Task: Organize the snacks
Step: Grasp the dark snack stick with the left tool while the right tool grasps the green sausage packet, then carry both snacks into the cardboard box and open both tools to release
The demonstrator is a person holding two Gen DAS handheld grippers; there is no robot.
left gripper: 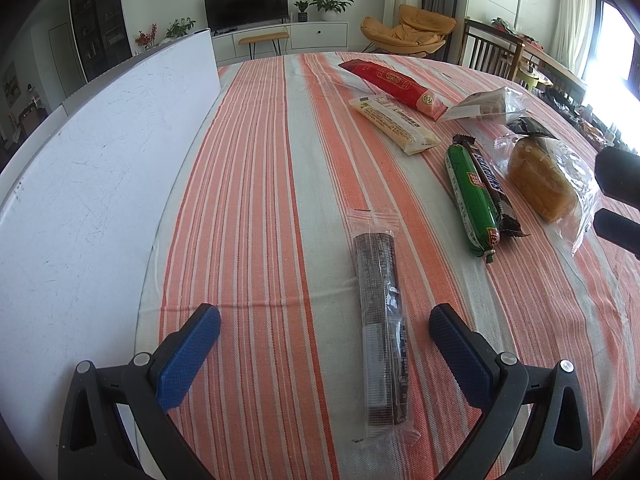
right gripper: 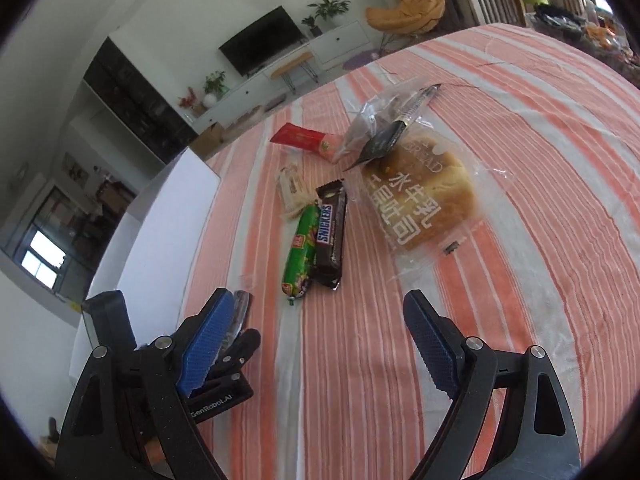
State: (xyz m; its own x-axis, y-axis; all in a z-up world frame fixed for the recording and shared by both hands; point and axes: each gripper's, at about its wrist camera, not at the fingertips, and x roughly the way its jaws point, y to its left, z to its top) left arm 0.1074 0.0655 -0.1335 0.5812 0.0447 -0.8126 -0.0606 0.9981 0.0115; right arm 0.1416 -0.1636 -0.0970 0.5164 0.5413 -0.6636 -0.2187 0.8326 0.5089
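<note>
A dark biscuit stick in a clear wrapper lies on the striped cloth between the fingers of my open left gripper, nearer the right finger, with neither pad pressing it. A green sausage and a Snickers bar lie side by side, ahead of my open right gripper, which has nothing between its fingers. A bagged bread loaf sits to their right. Farther back are a cream packet, a red packet and a clear bag. The right gripper's fingers show beside the loaf.
A white board stands along the table's left side. The orange-and-white striped cloth covers the table. Behind the table are a TV stand, plants, an orange chair and wooden chairs.
</note>
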